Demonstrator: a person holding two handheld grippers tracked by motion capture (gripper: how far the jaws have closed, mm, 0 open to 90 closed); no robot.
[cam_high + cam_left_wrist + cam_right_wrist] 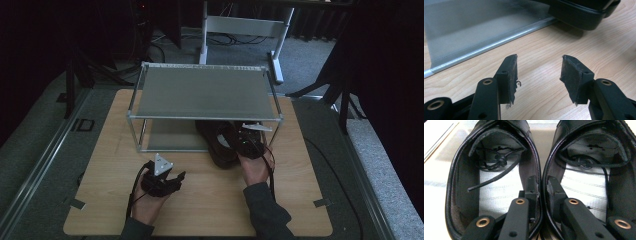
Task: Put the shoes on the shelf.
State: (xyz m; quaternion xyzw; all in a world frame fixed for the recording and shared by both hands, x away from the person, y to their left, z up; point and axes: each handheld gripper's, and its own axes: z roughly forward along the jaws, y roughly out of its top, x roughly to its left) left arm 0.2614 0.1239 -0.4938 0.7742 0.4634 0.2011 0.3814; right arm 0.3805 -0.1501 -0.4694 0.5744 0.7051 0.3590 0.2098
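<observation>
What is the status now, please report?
Right tool shut on the inner walls of both black shoes, pinching them together at the metal shelf's lower level. Left tool open, holding nothing, over the table. Nothing in the way.

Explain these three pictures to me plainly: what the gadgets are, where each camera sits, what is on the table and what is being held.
A person works at a wooden table with a hand-held two-jaw gripper in each hand. The high view looks down from above; each of the other two views comes from a camera riding on one gripper. On the table stands a metal shelf rack with a pair of black shoes at its lower level. The right gripper pinches the shoes' two inner walls together, one jaw inside each shoe. The left gripper holds nothing, its jaws apart above bare wood.
</observation>
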